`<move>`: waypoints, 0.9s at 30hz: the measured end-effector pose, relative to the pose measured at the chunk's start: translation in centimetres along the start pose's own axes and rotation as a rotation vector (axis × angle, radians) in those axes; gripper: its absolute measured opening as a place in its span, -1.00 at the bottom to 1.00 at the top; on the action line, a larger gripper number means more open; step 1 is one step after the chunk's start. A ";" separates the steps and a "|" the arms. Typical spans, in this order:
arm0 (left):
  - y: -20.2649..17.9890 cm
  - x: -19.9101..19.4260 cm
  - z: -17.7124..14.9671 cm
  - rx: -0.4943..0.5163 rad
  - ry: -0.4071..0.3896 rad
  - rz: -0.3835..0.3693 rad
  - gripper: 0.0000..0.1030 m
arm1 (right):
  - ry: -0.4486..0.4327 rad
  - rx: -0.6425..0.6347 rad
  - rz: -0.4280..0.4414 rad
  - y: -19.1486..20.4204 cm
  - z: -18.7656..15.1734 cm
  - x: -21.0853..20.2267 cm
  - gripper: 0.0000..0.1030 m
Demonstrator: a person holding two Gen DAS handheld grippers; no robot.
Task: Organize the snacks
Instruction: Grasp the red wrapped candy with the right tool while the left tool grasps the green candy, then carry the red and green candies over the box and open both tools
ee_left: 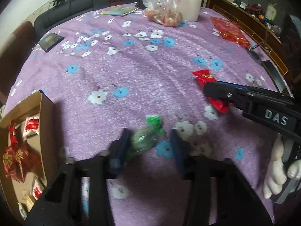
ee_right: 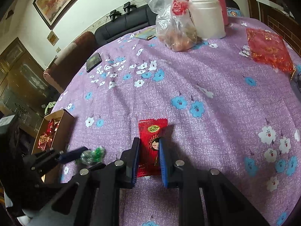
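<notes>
left hand-held gripper [ee_left: 150, 143] spread around green candy [ee_left: 148, 135] | right hand-held gripper [ee_right: 149, 157] pinching red snack packet [ee_right: 151, 143] | cardboard box [ee_left: 42, 116] far left on tabletop [ee_left: 150, 66]

Blurred green candy [ee_left: 145, 138] between tongs

Both wrist views sit low and close over the table [ee_left: 143, 60], facing its far edge. Shared: box [ee_left: 44, 113] left, jar [ee_right: 207, 17] far.

"DAS" — raised white letters on the right gripper [ee_left: 216, 92] body; other print unreadable
</notes>
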State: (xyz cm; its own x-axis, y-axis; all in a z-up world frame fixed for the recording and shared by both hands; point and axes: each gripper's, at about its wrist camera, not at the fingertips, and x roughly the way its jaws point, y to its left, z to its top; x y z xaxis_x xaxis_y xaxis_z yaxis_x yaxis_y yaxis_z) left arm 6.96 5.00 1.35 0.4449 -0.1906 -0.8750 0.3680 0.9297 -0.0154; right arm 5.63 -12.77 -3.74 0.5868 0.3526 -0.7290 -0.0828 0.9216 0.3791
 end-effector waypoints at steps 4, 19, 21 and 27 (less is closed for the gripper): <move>-0.4 -0.3 -0.5 -0.015 -0.016 -0.011 -0.52 | -0.004 0.002 0.000 0.1 0.0 -0.1 -0.57; -0.5 -3.4 -1.4 -0.112 -0.117 -0.040 -0.52 | -0.029 0.000 0.006 0.1 -0.1 -0.7 -0.57; 0.0 -5.6 -2.2 -0.147 -0.161 -0.057 -0.52 | -0.047 -0.010 0.007 0.3 -0.1 -1.0 -0.57; 3.6 -13.2 -6.5 -0.270 -0.285 -0.033 -0.52 | -0.114 -0.066 0.016 1.7 -0.5 -2.1 -0.57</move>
State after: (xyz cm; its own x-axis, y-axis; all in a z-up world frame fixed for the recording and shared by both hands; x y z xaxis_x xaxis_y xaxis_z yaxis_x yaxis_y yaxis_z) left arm -2.90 12.93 9.66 0.6596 -0.2660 -0.7030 0.1747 0.9639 -0.2009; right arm 3.82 -11.87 -1.83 0.6726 0.3496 -0.6523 -0.1430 0.9262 0.3489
